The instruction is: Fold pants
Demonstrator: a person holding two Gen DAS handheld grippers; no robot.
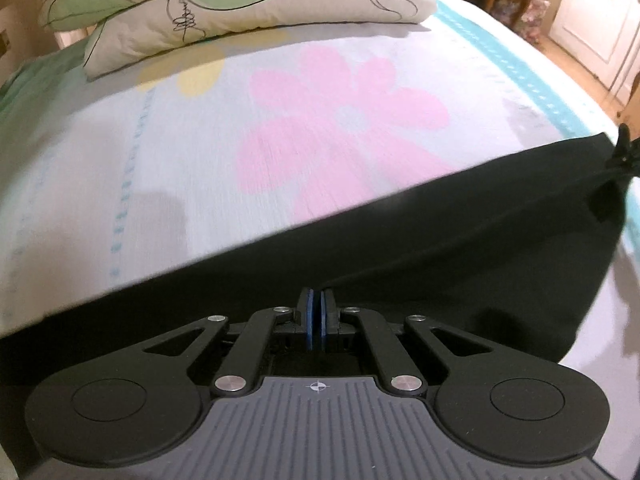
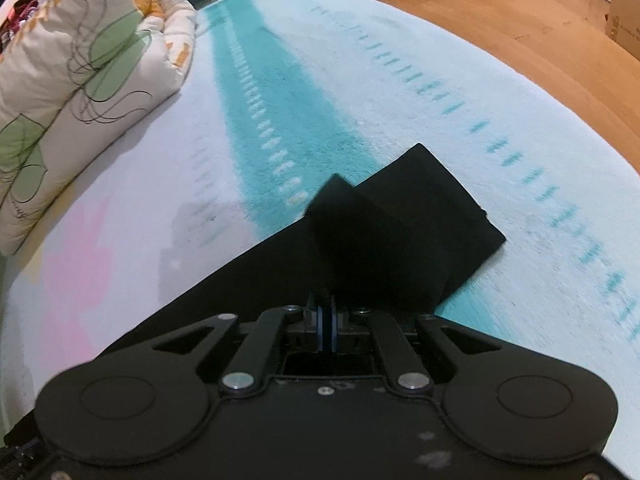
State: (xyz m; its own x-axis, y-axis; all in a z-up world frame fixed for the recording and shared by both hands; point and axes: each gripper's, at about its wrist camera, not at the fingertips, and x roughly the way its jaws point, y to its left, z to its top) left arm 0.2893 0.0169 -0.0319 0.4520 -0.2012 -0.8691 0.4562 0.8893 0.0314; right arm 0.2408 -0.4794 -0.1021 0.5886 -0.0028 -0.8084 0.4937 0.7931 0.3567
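Note:
Black pants [image 1: 420, 240] are held stretched above a bed. My left gripper [image 1: 319, 300] is shut on the pants' near edge, its blue pads pinched on the fabric. The cloth runs taut up to the right, where the other gripper [image 1: 624, 156] holds it at the frame edge. In the right wrist view my right gripper [image 2: 327, 308] is shut on the black pants [image 2: 400, 232]. A corner flap of fabric sticks up past the fingers, and a leg end lies on the sheet beyond.
The bed sheet [image 1: 200, 168] is pale with a pink flower and teal stripe [image 2: 280, 120]. A folded floral quilt [image 1: 224, 4] lies at the far end, also seen in the right wrist view [image 2: 80, 88]. Wooden floor [image 2: 540, 40] and a cardboard box [image 2: 626, 8] lie right.

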